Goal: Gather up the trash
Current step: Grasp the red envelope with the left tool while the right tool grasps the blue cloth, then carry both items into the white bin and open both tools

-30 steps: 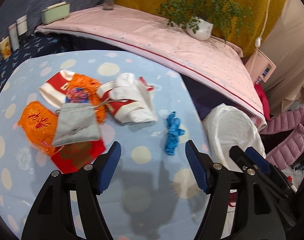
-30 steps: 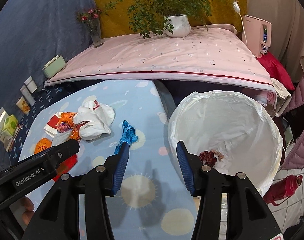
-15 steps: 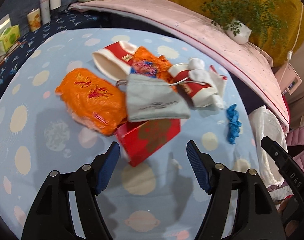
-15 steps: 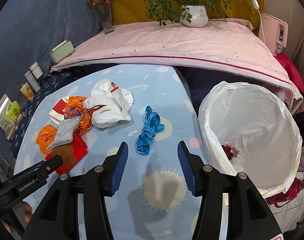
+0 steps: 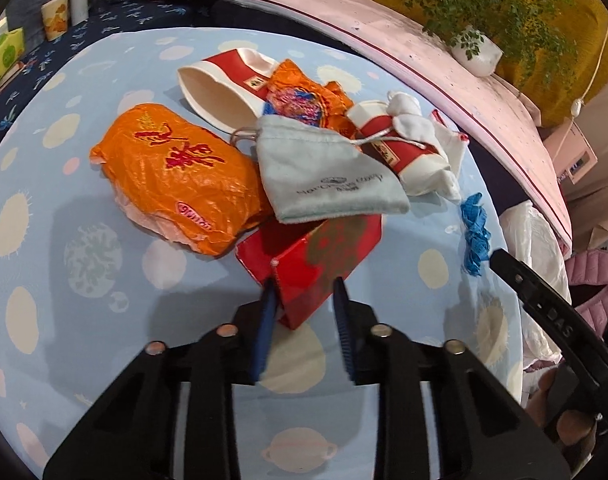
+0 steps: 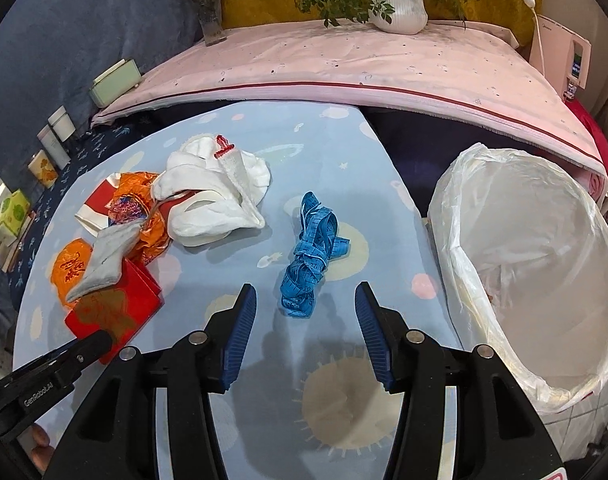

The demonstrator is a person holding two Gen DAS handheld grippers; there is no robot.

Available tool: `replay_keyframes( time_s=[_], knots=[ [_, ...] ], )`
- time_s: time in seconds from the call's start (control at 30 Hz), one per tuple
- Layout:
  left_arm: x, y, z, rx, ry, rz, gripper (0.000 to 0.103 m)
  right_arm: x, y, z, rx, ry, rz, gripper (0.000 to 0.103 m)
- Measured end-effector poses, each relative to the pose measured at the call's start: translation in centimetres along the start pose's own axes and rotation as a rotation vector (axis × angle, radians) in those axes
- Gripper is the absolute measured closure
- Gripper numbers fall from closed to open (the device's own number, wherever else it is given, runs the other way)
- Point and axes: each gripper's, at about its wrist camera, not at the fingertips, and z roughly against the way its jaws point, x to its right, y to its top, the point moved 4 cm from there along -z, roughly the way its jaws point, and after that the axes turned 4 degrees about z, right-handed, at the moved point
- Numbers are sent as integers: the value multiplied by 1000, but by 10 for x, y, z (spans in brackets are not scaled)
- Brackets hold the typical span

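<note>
The left gripper (image 5: 304, 286), wide apart half a second ago, has narrowed onto the near corner of the red paper bag (image 5: 323, 256), its blue pads at either side of the fold. The right gripper (image 6: 305, 294) stays wide open and has moved closer to the blue measuring tape (image 6: 309, 258), which now lies just ahead between its fingers. Beyond the red bag sit the grey pouch (image 5: 327, 176) and orange plastic bag (image 5: 176, 176), unmoved. The white-lined bin (image 6: 539, 248) stands right of the table.

Crinkly glossy orange plastic bag (image 5: 176, 176), matt grey cloth pouch (image 5: 327, 176), glossy red paper box (image 5: 319, 260)
</note>
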Motion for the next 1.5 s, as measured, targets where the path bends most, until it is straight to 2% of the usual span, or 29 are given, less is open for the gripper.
replay_keyframes(
  time_s=[0.03,0.2,0.33,0.4,0.53,0.9,1.13,1.5],
  knots=[
    [2,0,-1,-7,-7,-7,86,0,1,-4,-4,-3,-1,53],
    [7,0,0,-12,-26,-19,95,0,2,-19,-26,-13,0,53],
    [14,-1,3,-12,-43,-27,98,-1,2,-29,-44,-8,3,53],
    [18,-2,5,-12,-49,-32,99,0,1,-32,-49,-6,3,58],
    [31,-2,10,-5,-66,-54,101,2,2,-30,-52,2,11,84],
    [77,-1,33,34,-124,-143,102,20,14,14,50,30,-22,86],
    [123,1,47,63,-165,-221,102,39,22,49,121,21,-46,86],
    [215,-5,54,80,-249,-361,102,108,17,84,183,-41,-154,85]
  ],
)
